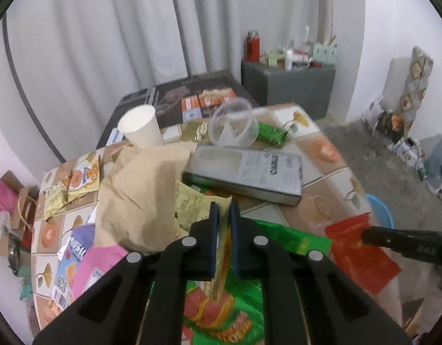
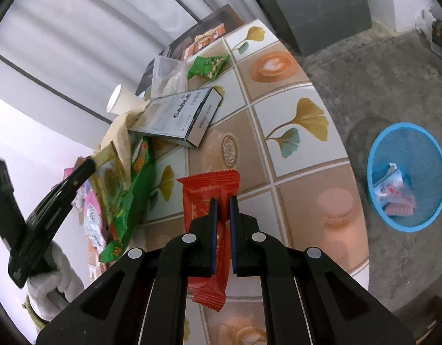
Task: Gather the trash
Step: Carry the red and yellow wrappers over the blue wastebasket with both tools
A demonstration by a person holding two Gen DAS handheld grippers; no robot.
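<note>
Two grippers pinching wrappers – left gripper (image 1: 224, 210) yellow wrapper (image 1: 192, 204), right gripper (image 2: 223, 204) red wrapper (image 2: 209, 189); grey box (image 2: 177, 118) reads "CABLE".

The left wrist view looks steeply down along its own tool (image 1: 224, 210) from close above the bench (image 1: 321, 143), facing the cable box (image 1: 249, 172) with the curtain beyond it. The right wrist view also looks down along its tool (image 2: 224, 207), close over the bench's bare tiles (image 2: 293, 132) to the right of that cable box (image 2: 177, 118), with the blue basket (image 2: 379, 155) on the floor farther right. Both take in the cable box, the white paper cup (image 1: 140, 126) behind it and each other's tool.
</note>
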